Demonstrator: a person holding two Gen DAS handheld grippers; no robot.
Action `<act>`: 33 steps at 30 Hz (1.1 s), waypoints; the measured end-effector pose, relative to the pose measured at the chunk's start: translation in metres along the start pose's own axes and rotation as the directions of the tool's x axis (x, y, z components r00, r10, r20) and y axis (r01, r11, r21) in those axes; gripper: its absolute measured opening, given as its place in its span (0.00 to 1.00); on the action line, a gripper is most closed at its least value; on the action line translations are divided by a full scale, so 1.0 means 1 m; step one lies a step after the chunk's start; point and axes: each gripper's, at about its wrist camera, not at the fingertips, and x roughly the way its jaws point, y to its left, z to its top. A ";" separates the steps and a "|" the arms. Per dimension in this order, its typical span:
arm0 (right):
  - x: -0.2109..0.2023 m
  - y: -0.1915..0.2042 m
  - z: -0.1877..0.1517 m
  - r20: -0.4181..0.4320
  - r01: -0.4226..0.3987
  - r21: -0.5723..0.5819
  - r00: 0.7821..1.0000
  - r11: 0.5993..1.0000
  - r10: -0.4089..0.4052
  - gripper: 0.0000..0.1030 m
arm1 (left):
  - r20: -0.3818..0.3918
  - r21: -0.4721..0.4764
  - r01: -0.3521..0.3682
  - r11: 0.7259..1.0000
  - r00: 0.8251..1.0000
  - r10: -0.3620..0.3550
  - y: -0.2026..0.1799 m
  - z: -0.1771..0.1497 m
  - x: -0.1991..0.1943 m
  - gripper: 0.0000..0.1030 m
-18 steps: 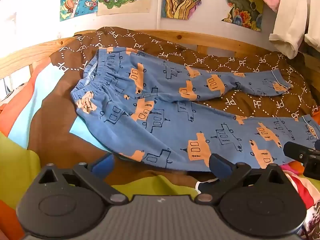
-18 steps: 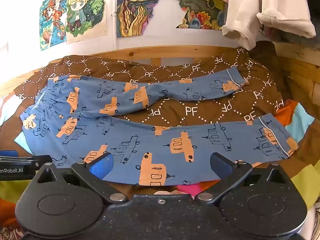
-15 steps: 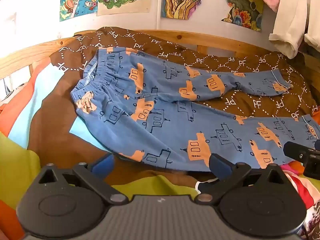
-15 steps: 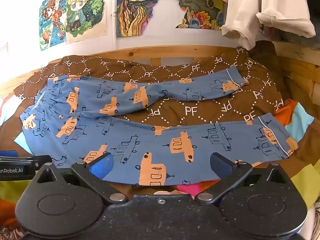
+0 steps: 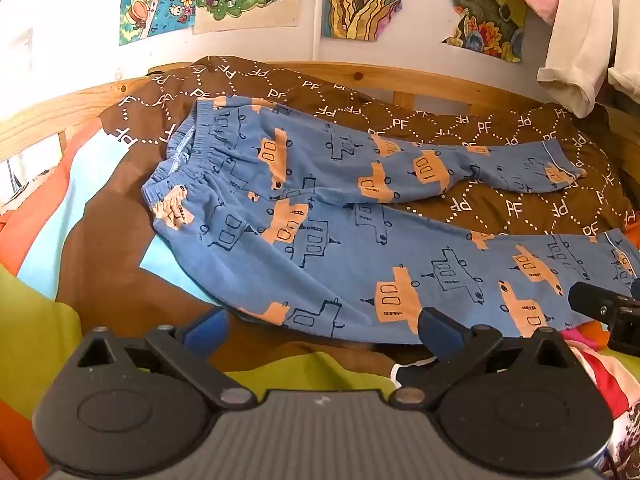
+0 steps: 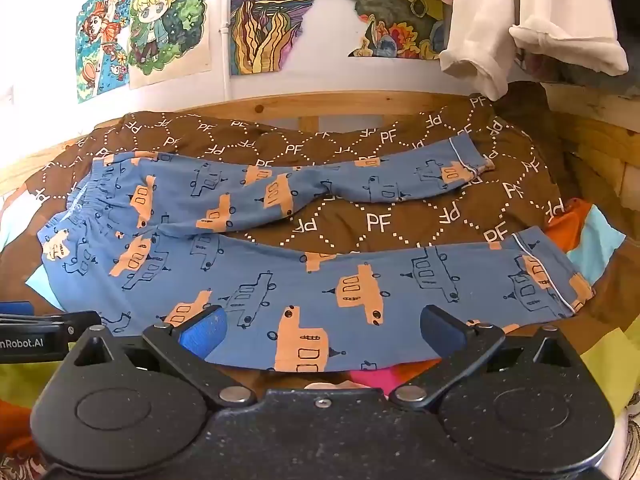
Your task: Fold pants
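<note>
Blue pants (image 5: 340, 232) with orange and navy boat prints lie spread flat on a brown quilt, waistband at the left, both legs running to the right and apart. They also show in the right wrist view (image 6: 280, 276). My left gripper (image 5: 320, 326) is open and empty, just short of the near leg's front edge below the hip. My right gripper (image 6: 322, 326) is open and empty, over the front edge of the near leg around the knee. Its body shows at the right edge of the left wrist view (image 5: 604, 308).
The brown quilt (image 6: 380, 220) with white PF lettering covers a bed with a wooden rail (image 6: 360, 104) along the wall. Green, orange and pale blue bedding (image 5: 48, 320) lies at the front left. A cream garment (image 6: 520, 28) hangs at the upper right.
</note>
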 end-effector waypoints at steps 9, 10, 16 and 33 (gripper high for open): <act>-0.001 0.000 0.000 0.000 0.002 0.000 1.000 1.000 -0.002 0.99 | 0.000 -0.001 0.002 1.000 1.000 -0.002 0.001 -0.001 0.000 1.00; 0.000 0.000 0.000 -0.001 0.001 0.000 1.000 1.000 -0.001 0.99 | 0.001 -0.001 0.003 1.000 1.000 -0.003 0.001 -0.001 0.001 1.00; 0.000 -0.001 0.002 -0.003 0.002 0.001 1.000 1.000 -0.002 0.99 | 0.000 0.001 0.002 1.000 1.000 -0.002 0.000 -0.002 0.001 1.00; -0.001 -0.002 0.000 -0.002 0.004 0.001 1.000 1.000 -0.004 0.99 | -0.001 0.002 0.003 1.000 1.000 -0.003 -0.001 -0.002 0.001 1.00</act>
